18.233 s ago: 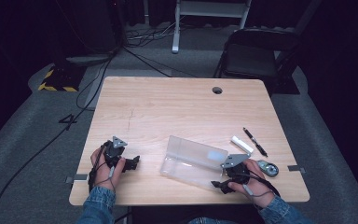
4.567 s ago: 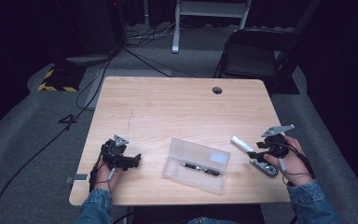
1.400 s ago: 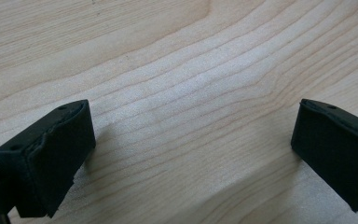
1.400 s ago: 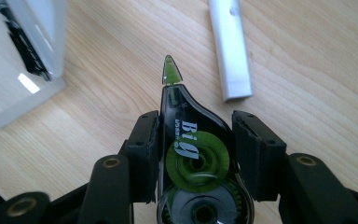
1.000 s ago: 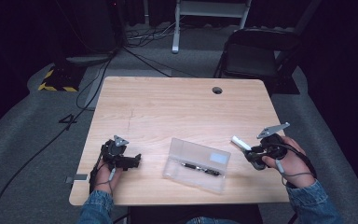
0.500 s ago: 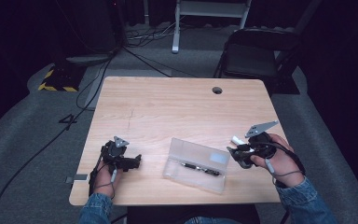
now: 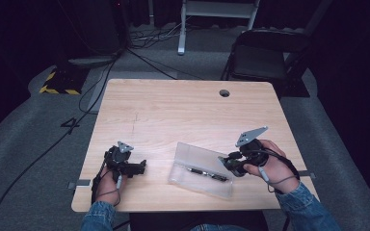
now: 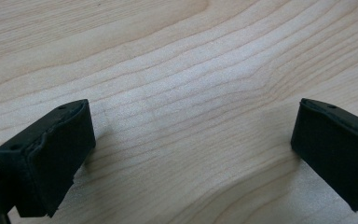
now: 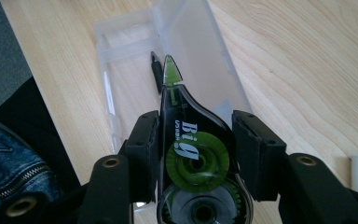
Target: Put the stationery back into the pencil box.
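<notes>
my right gripper [image 9: 193,154] pinches the correction tape [image 9: 193,149], tip at 12 o'clock over the clear case [image 9: 200,60]; left gripper [image 8: 191,154] rests spread.

The far half of the table [image 7: 188,103] is bare wood, so a hand could move there freely. Only a small round hole [image 7: 224,93] sits near the far edge, toward the right corner. Near the front edge, the open clear box [image 7: 200,168] lies in the middle and blocks the way there. A pen [image 7: 207,173] lies inside it. The right gripper [image 7: 229,165] is at the box's right end, holding a tape roller [image 9: 191,154] whose tip points over the box. The left gripper [image 7: 137,167] rests near the front left corner, its jaws wide apart with just bare wood between them. Between that gripper and the box is a free strip of table.
</notes>
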Tool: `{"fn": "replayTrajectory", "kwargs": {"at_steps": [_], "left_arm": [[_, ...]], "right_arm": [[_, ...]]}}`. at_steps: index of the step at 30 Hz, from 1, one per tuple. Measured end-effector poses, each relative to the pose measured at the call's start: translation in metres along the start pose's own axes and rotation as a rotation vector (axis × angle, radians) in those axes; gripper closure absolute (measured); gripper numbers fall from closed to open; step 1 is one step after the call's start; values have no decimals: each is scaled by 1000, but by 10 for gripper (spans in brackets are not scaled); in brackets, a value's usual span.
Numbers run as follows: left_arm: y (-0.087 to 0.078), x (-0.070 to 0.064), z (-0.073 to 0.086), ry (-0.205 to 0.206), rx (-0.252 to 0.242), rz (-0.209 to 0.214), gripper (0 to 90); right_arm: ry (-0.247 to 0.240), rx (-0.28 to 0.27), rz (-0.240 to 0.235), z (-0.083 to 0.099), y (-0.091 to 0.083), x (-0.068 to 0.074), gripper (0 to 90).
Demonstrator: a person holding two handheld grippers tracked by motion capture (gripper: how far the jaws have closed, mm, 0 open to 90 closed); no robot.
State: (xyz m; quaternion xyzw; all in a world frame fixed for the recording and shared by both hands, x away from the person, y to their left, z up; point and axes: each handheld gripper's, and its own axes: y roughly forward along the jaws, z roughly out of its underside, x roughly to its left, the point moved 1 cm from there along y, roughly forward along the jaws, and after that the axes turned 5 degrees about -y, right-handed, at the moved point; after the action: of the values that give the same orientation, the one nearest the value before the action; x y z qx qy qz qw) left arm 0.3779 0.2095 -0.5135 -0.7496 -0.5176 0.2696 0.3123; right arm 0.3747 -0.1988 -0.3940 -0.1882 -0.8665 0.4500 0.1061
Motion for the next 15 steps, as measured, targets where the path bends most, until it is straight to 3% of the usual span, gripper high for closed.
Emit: {"fn": "replayTrajectory", "kwargs": {"at_steps": [15], "left_arm": [[0,0,0,-1,0,3,0]], "right_arm": [[-65,14,-39,-9,21,15,538]]}}
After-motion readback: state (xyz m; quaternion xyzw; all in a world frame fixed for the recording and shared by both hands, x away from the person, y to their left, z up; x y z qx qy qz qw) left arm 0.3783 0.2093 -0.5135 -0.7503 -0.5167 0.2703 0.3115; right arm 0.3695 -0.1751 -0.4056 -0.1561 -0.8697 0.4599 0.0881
